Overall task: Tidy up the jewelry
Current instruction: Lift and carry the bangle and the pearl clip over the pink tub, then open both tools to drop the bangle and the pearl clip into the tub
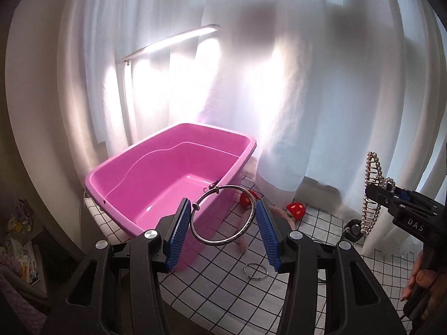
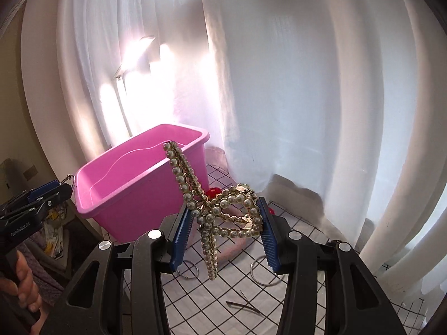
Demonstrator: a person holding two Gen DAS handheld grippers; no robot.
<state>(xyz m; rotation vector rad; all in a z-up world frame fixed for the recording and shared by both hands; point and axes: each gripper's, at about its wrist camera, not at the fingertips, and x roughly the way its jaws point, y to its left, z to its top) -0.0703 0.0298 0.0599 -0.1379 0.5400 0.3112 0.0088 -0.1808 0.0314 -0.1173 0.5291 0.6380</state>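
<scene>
My left gripper (image 1: 223,223) is shut on a large silver bangle (image 1: 223,241) and holds it in the air just right of the near corner of the pink plastic tub (image 1: 117,176). My right gripper (image 2: 225,223) is shut on a gold pearl hair clip (image 2: 223,209), held above the table right of the tub (image 2: 134,189). The clip also shows in the left wrist view (image 1: 371,195) in the right gripper (image 1: 391,195). The left gripper (image 2: 53,189) shows at the left of the right wrist view.
On the black-grid white tablecloth (image 1: 223,287) lie a small silver ring (image 1: 255,271), two more rings (image 2: 265,273) (image 2: 190,270), a dark hairpin (image 2: 243,305), red ornaments (image 1: 296,209) and pink fabric (image 2: 234,245). White curtains hang behind. A lamp (image 1: 167,44) stands at back left.
</scene>
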